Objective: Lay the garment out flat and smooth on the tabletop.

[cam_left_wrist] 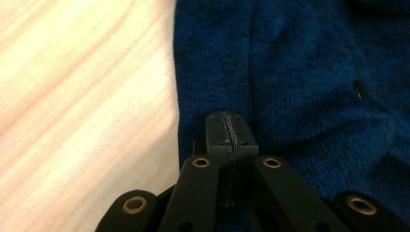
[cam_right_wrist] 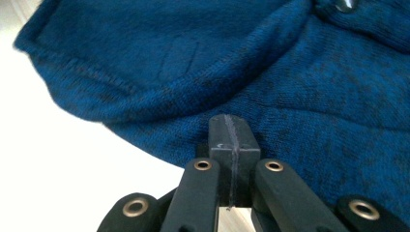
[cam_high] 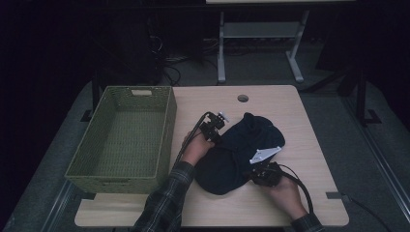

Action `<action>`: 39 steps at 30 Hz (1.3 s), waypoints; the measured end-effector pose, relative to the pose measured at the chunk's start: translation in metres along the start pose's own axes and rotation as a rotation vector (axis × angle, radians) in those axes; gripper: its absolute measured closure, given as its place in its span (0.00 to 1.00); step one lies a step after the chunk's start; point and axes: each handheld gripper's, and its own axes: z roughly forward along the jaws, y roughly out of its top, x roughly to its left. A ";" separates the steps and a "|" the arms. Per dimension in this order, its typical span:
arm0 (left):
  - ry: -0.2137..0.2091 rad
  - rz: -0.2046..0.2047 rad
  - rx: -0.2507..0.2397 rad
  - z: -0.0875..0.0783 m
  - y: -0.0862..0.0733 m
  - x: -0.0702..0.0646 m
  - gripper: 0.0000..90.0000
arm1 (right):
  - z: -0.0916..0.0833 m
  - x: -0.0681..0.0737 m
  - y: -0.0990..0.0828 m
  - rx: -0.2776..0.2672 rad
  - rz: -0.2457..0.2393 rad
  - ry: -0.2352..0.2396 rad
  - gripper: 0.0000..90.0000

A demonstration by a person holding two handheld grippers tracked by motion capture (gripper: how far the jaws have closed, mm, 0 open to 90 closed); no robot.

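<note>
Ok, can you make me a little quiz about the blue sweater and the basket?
1. True or false: the blue sweater lies inside the green woven basket.
2. Which gripper sits at the sweater's near edge: A left gripper, B right gripper?
3. Fill in: both grippers' jaws are ____.

Key:
1. False; it lies on the wooden table beside the basket.
2. B.
3. Shut.
</note>
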 end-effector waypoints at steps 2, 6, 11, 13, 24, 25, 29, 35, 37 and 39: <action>-0.018 -0.013 -0.012 -0.001 -0.005 -0.002 1.00 | -0.003 -0.004 -0.002 0.003 0.007 -0.008 1.00; -0.044 -0.030 -0.035 -0.004 -0.015 -0.007 1.00 | -0.009 -0.011 -0.007 0.015 0.027 -0.023 1.00; -0.057 -0.015 -0.047 -0.009 -0.030 -0.018 1.00 | -0.016 -0.019 -0.014 0.018 0.053 -0.044 1.00; -0.059 -0.005 -0.045 -0.011 -0.035 -0.022 1.00 | -0.019 -0.022 -0.017 0.014 0.066 -0.050 1.00; -0.109 0.037 -0.052 -0.020 -0.063 -0.050 1.00 | -0.029 -0.025 -0.028 0.016 0.093 -0.062 1.00; -0.114 0.039 -0.051 -0.020 -0.065 -0.052 1.00 | -0.031 -0.026 -0.031 0.018 0.095 -0.061 1.00; -0.138 0.061 -0.052 -0.023 -0.074 -0.065 1.00 | -0.035 -0.024 -0.036 0.017 0.104 -0.057 1.00; -0.147 0.091 -0.048 -0.025 -0.082 -0.080 1.00 | -0.041 -0.018 -0.045 0.016 0.094 -0.052 1.00; -0.149 0.094 -0.056 -0.025 -0.084 -0.082 1.00 | -0.043 -0.014 -0.048 0.018 0.094 -0.048 1.00; -0.154 0.093 -0.060 -0.025 -0.085 -0.082 1.00 | -0.043 -0.013 -0.048 0.019 0.085 -0.046 1.00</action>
